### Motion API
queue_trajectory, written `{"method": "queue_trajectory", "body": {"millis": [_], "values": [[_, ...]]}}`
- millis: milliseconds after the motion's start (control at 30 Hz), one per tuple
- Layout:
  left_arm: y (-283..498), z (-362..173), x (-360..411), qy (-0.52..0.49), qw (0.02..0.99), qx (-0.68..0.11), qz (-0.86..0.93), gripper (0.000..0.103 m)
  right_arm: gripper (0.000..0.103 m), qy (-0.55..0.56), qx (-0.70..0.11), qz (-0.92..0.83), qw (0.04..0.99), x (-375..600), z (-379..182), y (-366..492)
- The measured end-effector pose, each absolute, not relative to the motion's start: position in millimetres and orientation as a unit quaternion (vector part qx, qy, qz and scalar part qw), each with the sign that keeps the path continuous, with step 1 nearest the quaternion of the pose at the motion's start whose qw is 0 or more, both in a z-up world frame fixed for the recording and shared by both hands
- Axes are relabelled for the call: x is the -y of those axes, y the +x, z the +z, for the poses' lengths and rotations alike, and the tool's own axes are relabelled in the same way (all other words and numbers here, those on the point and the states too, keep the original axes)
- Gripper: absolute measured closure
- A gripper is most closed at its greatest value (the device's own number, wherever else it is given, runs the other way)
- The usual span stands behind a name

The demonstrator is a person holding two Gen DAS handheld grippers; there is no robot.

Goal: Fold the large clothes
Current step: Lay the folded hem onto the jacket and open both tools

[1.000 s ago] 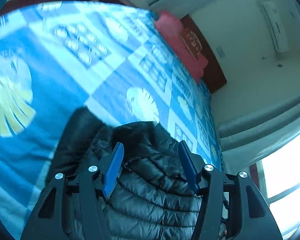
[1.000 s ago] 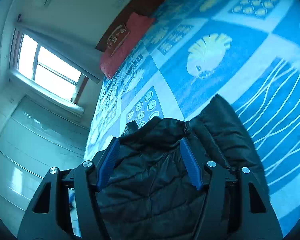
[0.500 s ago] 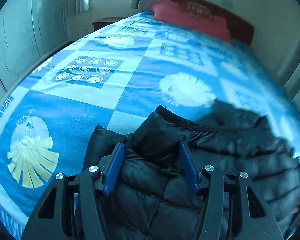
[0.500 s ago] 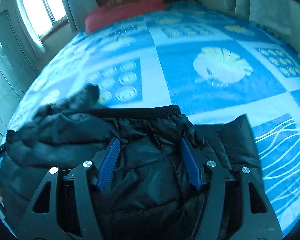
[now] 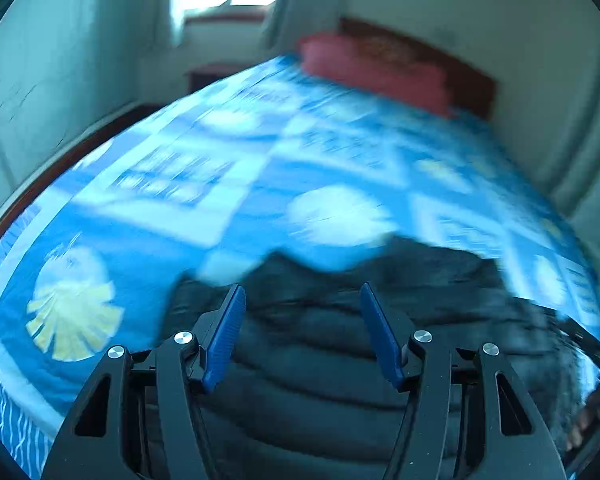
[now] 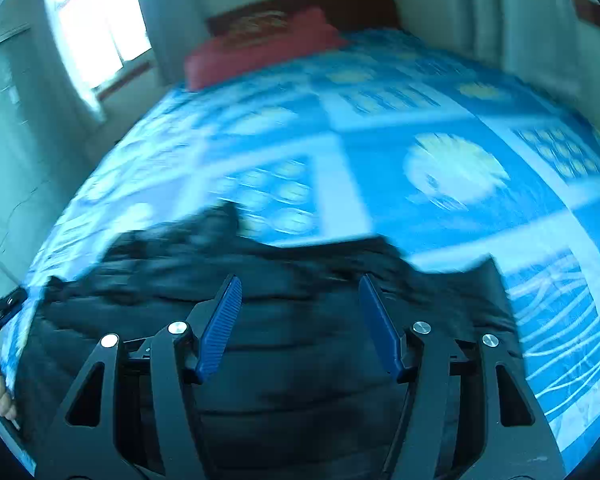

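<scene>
A black quilted puffer jacket (image 5: 320, 360) lies spread across the near part of a blue patterned bed cover (image 5: 140, 220). My left gripper (image 5: 301, 288) hovers over the jacket's upper edge. Its jaws are opening, the blue pads stand wide apart, and the jacket shows below them without being pinched. In the right wrist view the jacket (image 6: 300, 360) stretches to the left, and my right gripper (image 6: 299, 278) is open above it with nothing pressed between its pads. Both views are blurred by motion.
A red pillow (image 6: 260, 44) and a dark wooden headboard (image 6: 340, 0) sit at the far end of the bed. A bright window (image 6: 96, 32) is at far left. The other gripper (image 6: 0, 312) and a hand (image 6: 0, 392) show at the left edge.
Both views have rolled from tilted to level. The jacket, bunched up between the fingers before, now lies flatter and wider across the bed, and both grippers have shifted sideways over it.
</scene>
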State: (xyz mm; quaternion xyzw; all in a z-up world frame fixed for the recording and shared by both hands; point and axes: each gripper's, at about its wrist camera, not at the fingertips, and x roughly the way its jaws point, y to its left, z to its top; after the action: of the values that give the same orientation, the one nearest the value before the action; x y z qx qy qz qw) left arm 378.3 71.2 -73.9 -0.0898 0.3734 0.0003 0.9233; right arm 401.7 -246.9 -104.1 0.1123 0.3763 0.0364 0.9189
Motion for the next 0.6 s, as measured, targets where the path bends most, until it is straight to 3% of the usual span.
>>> {"method": "queue_trajectory", "body": {"millis": [167,400,600], "values": [[391,-89,-11,-0.054,0.919,-0.388,-0.049,0.043,0.042,0.077,-0.393,0.084,0.913,198,-116,419],[416,-146,4,-0.036,0.898,-0.437,-0.030,0.043,0.041,0.074,-0.433,0.077,0.895,194,-171,438],[405,-130,2,-0.018,0.898,-0.440,-0.025,0.043,0.041,0.078,-0.417,0.076,0.902,199,-147,422]]}}
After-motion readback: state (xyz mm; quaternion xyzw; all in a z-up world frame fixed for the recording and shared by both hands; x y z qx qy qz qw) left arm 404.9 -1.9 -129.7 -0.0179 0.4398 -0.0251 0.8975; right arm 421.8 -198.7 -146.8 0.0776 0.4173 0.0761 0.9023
